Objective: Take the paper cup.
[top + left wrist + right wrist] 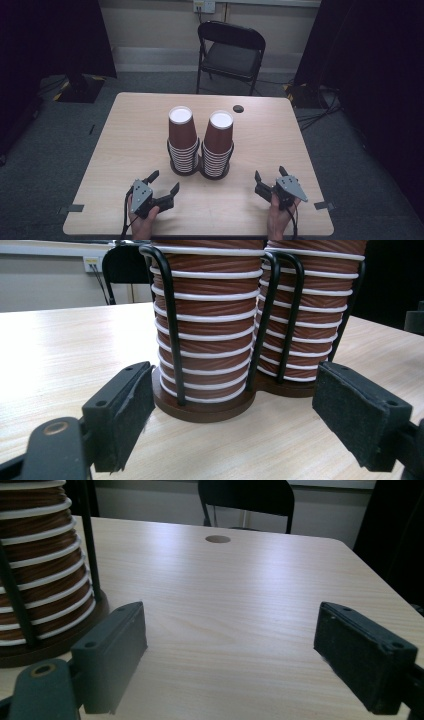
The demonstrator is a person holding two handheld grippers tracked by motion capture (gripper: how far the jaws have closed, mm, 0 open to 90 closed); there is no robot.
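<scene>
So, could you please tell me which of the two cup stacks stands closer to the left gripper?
The left-hand cup stack, on the side away from the table's dark round hole; the left gripper sits just before it, jaws open.

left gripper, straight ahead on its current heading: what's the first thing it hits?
Likely the nearer cup stack in its wire holder. It sits dead ahead between the open left gripper jaws, apart from them; the depth of the gap is unclear.

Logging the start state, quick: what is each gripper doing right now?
Left gripper: open, holding nothing, near the cup stacks.
Right gripper: open, holding nothing, over the table.
</scene>
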